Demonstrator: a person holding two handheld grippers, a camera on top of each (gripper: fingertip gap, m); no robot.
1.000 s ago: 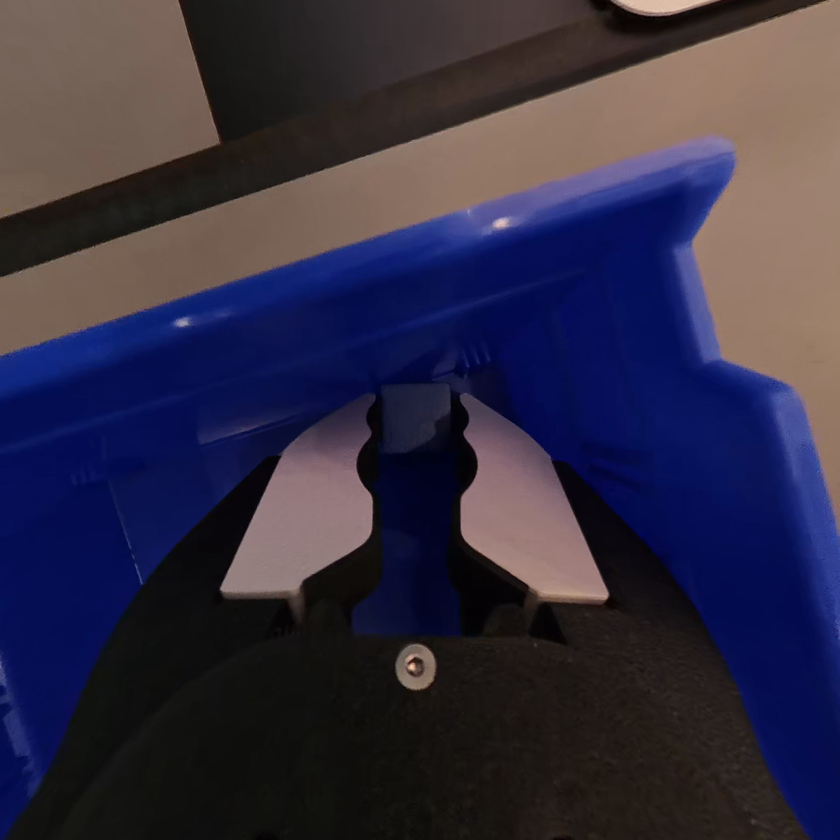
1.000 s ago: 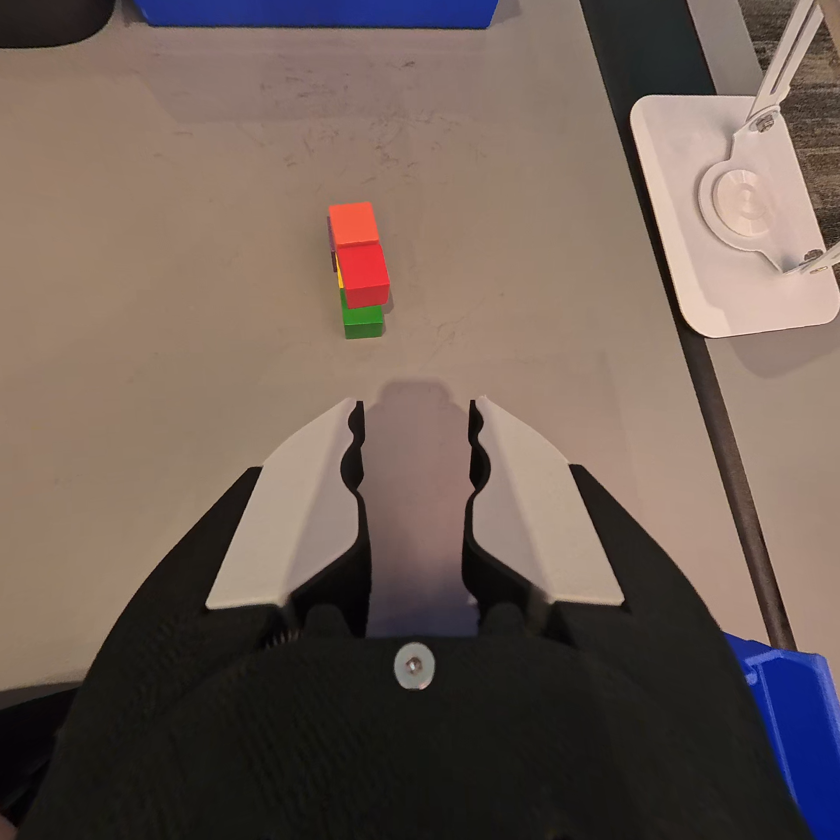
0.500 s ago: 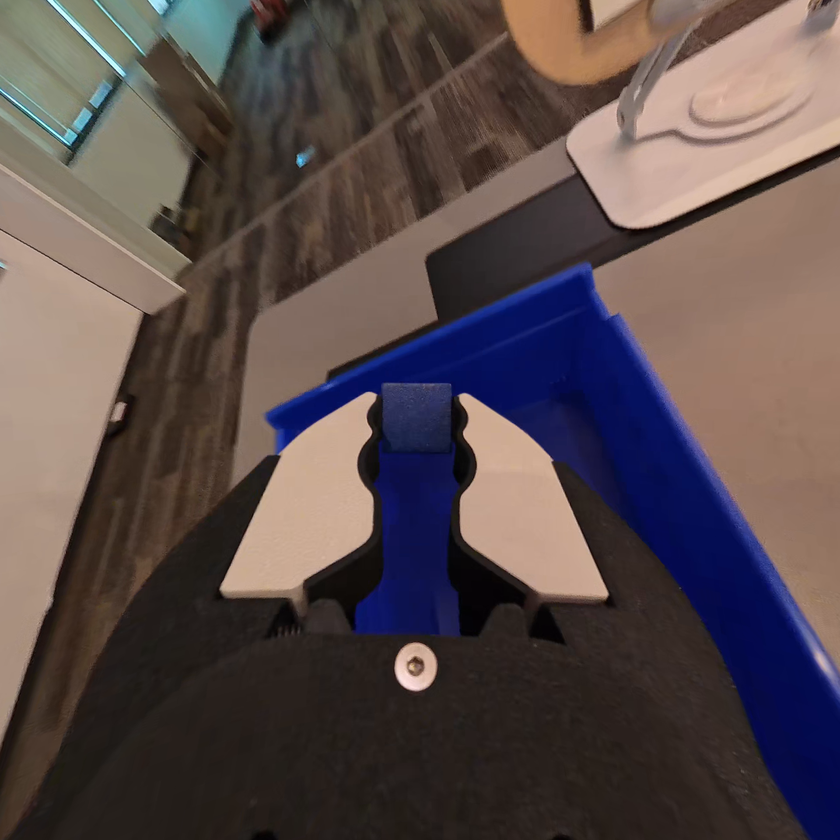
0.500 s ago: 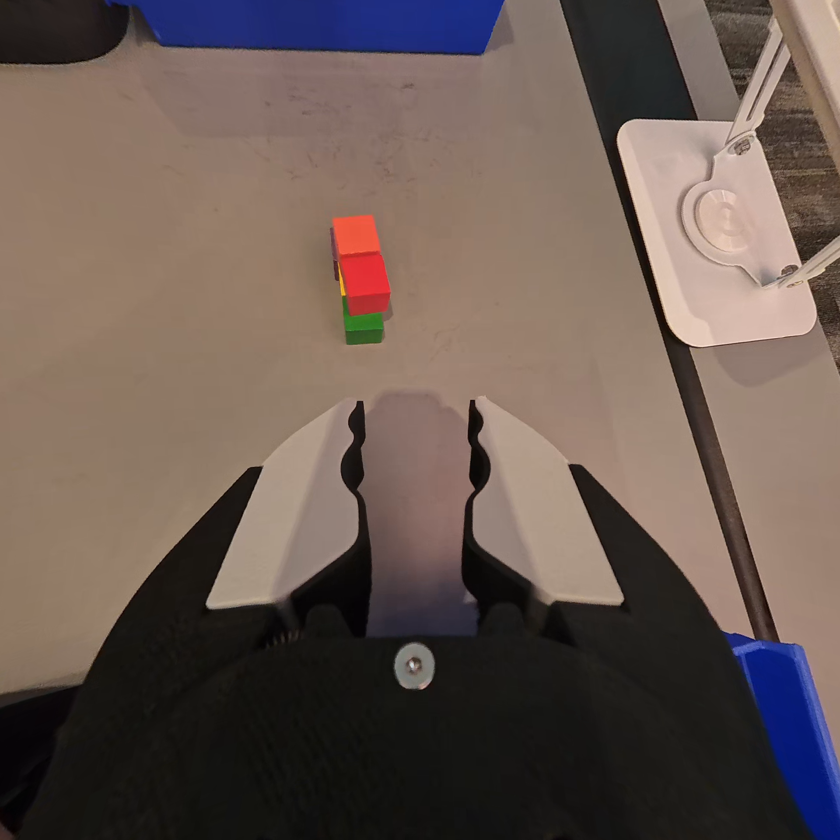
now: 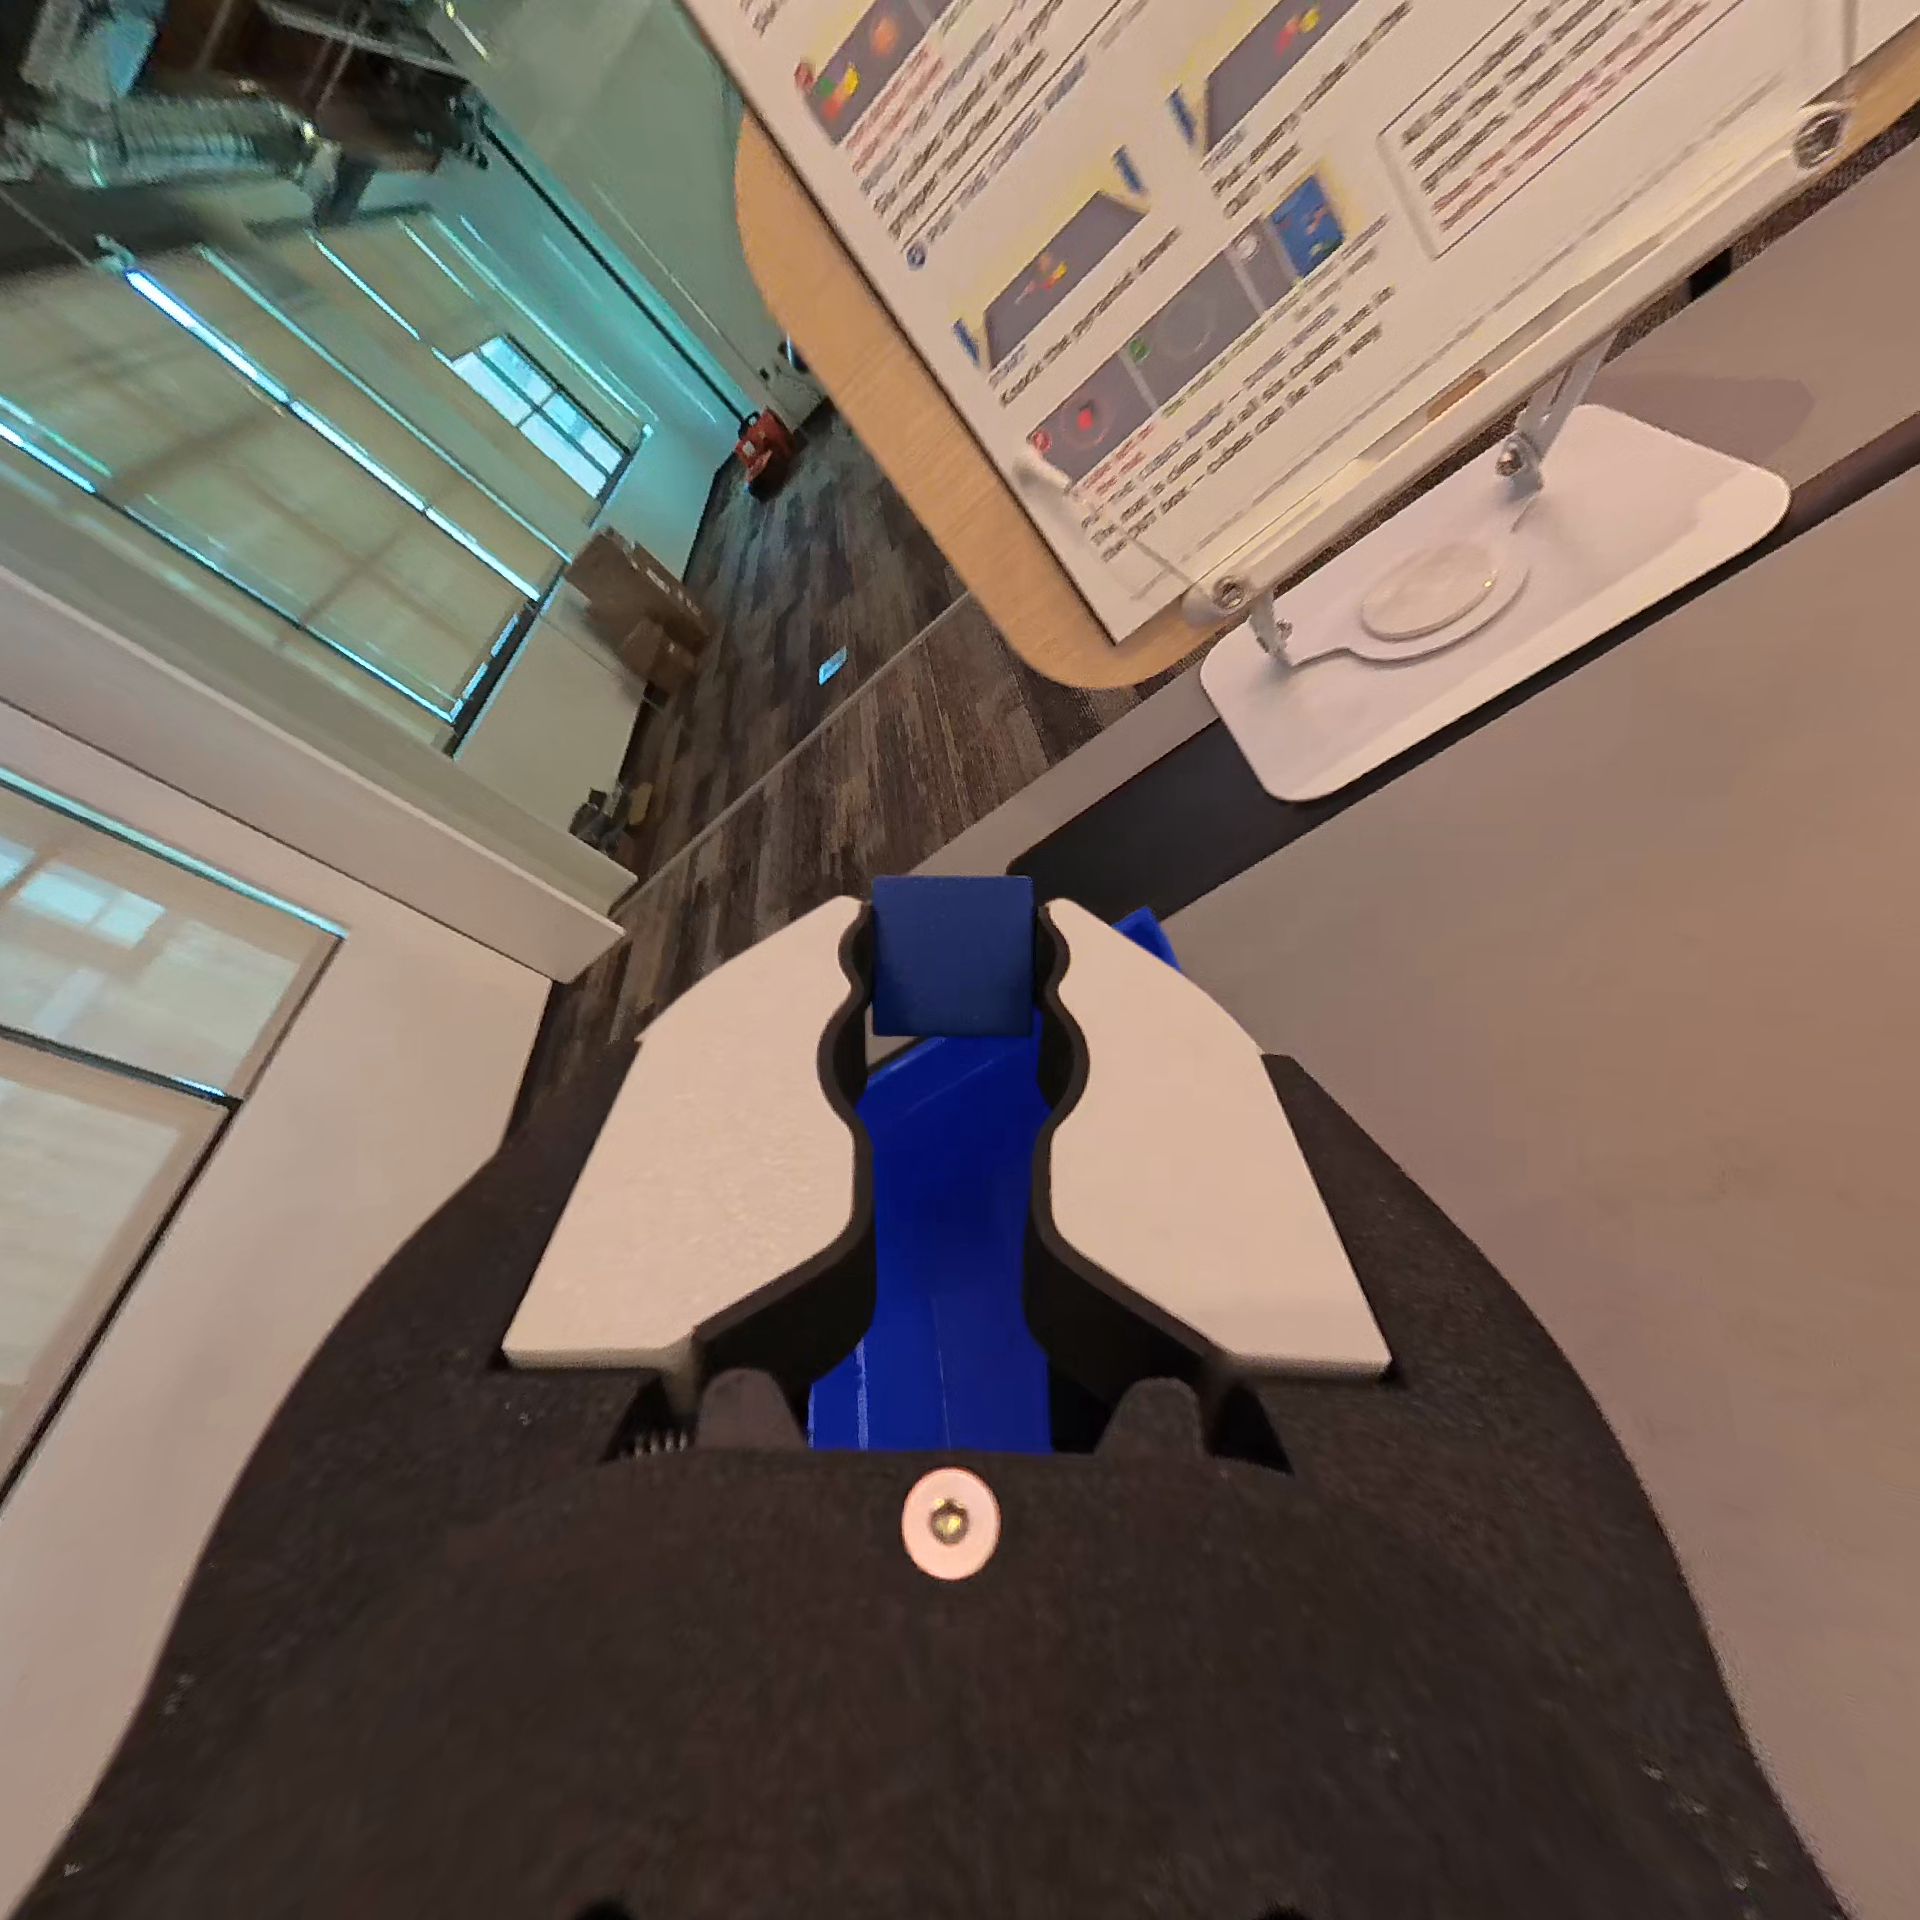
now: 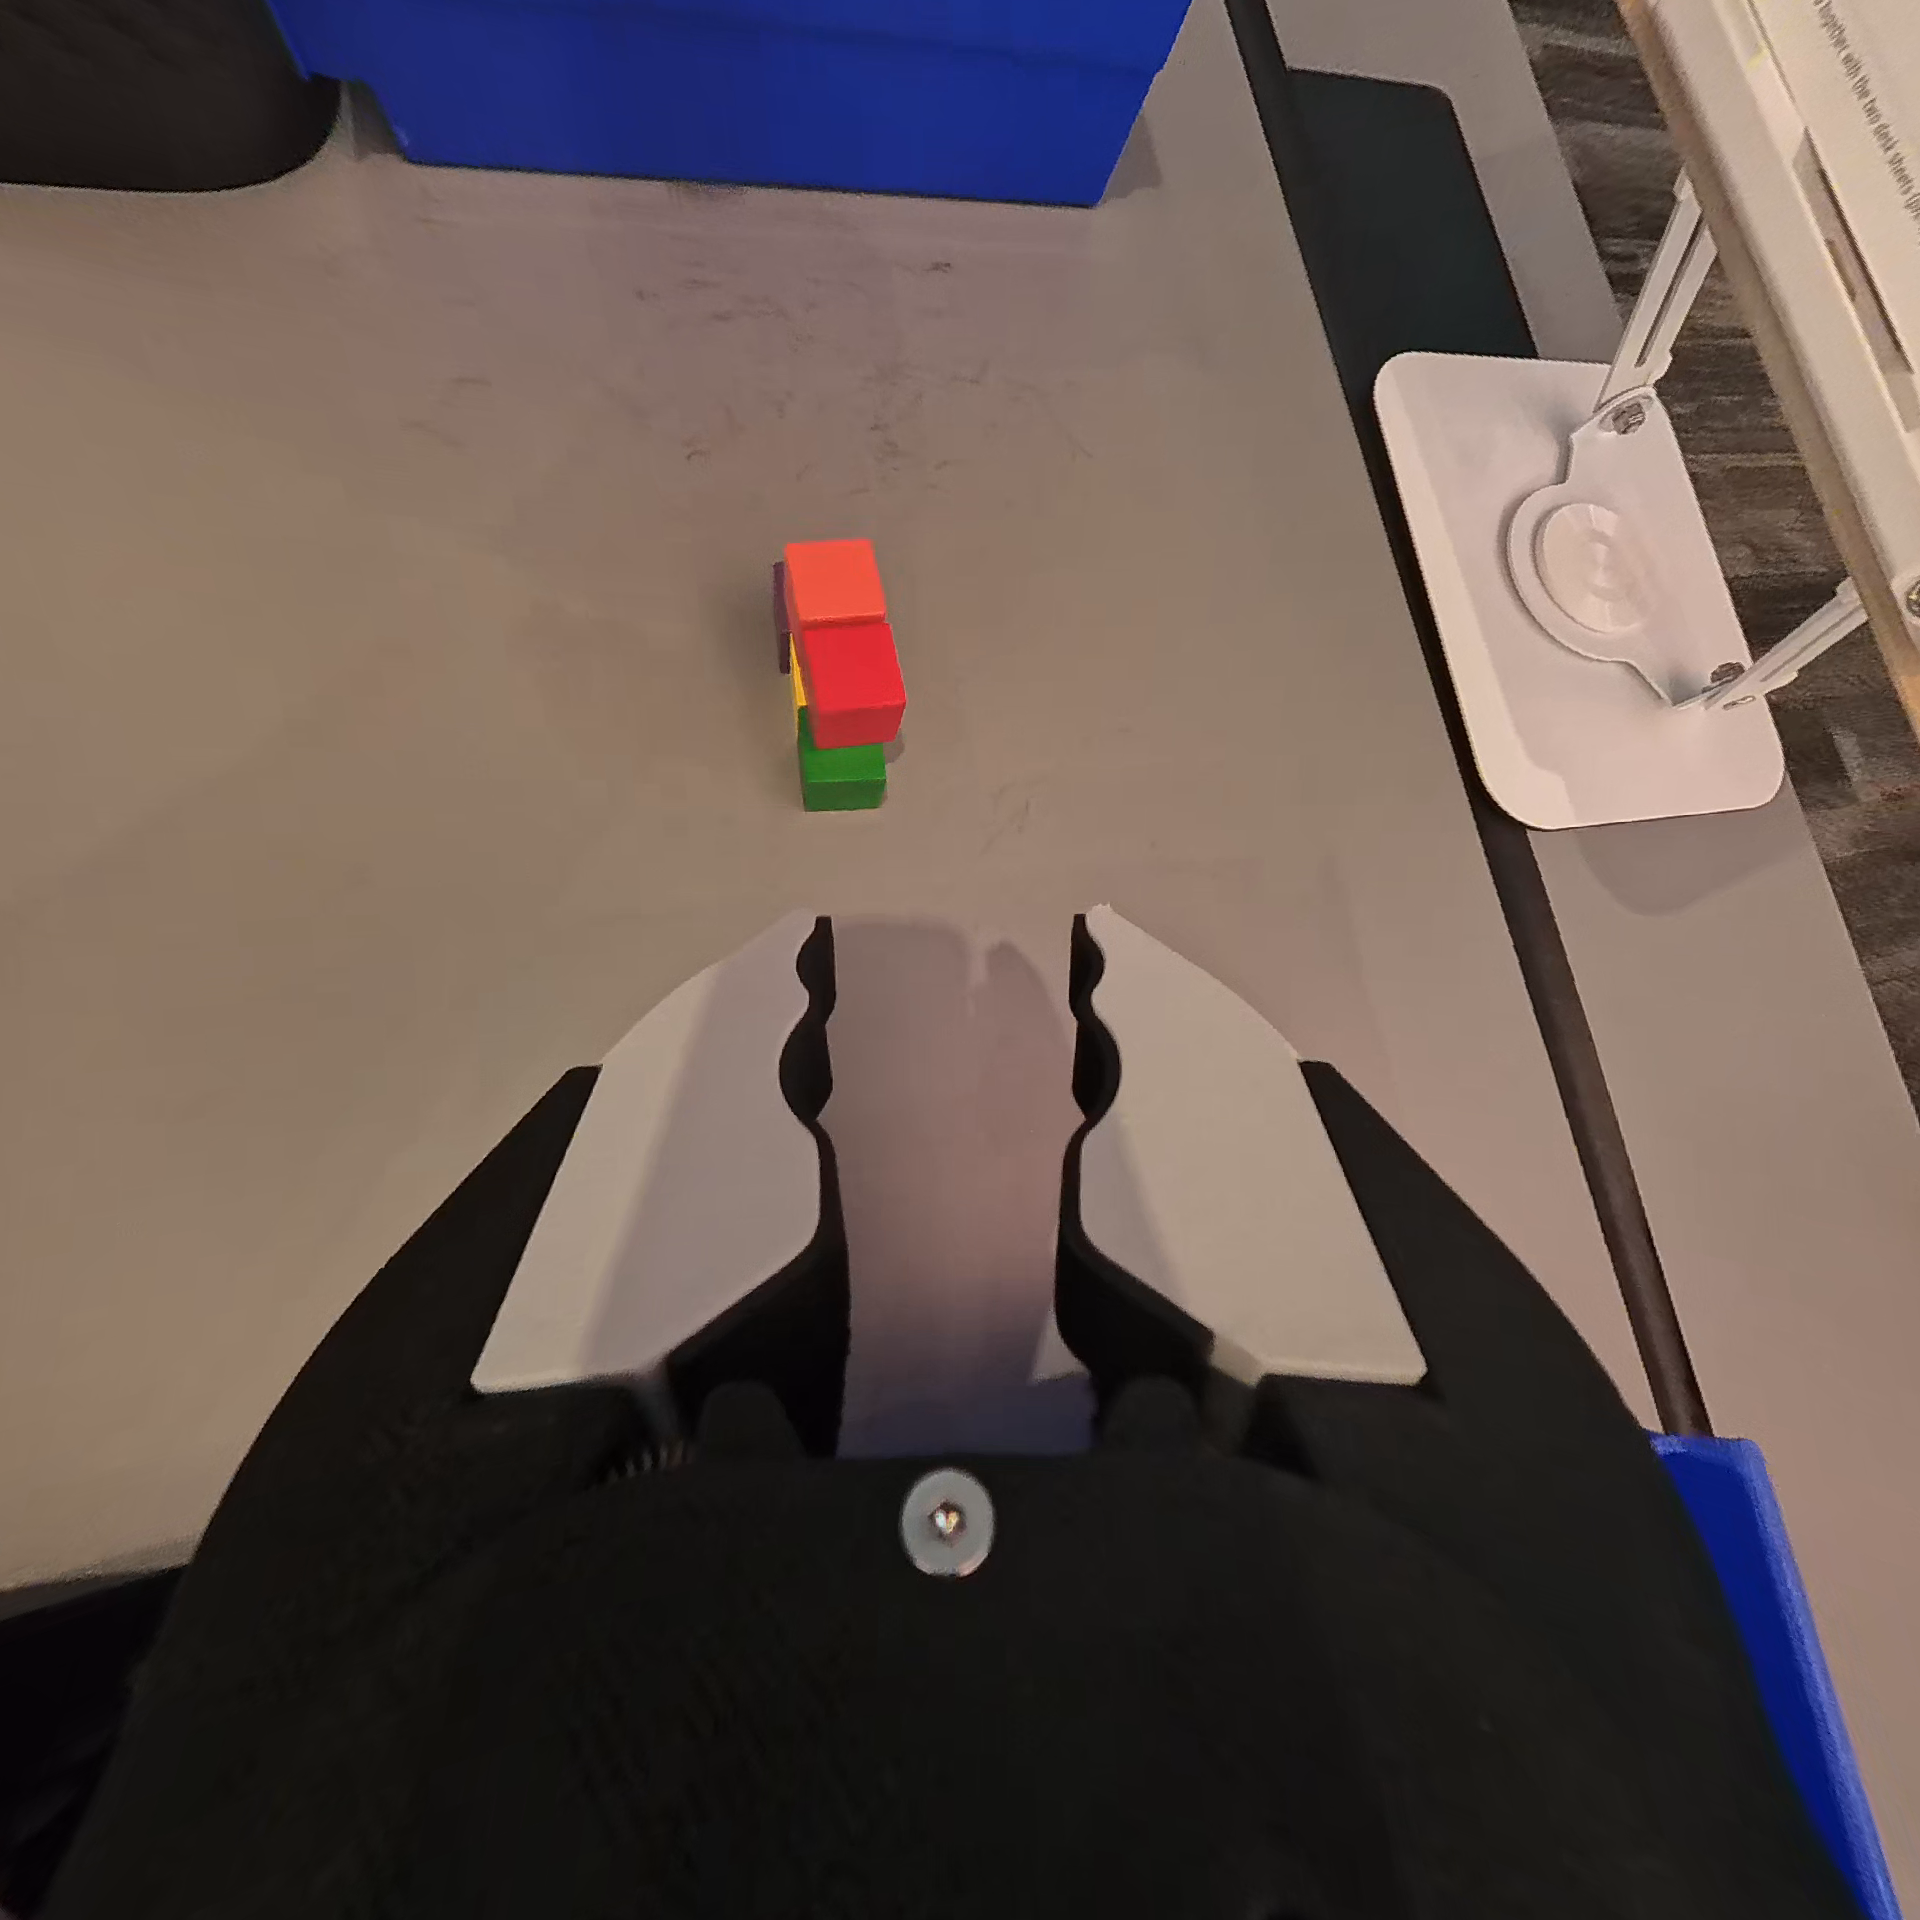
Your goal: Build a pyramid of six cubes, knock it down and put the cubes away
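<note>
- A blue cube was gripped between the tips of the left gripper, raised clear above a blue bin that showed through the gap between the fingers.
- The grasp was taken on two opposite faces, with the cube square to the pads; this alignment was judged worth keeping during the carry, since a twist at the tips would spoil a flat placement.
- Five cubes were seen on the grey table in the right wrist view: an orange cube and a red cube on top, a green cube in front, with slivers of a yellow and a purple cube at the left edge below.
- The step in hand was judged to be the bringing of the sixth cube to the top of the pyramid.
- It was judged best that the cube be lowered straight down onto the seam between orange and red, and let go only once its weight was resting there.
- A sideways approach was judged risky, as the upper cubes could be nudged off.
- The right gripper was held spread and empty above the table, near the stack but apart from it.
- A white stand stood well to the side.
</note>
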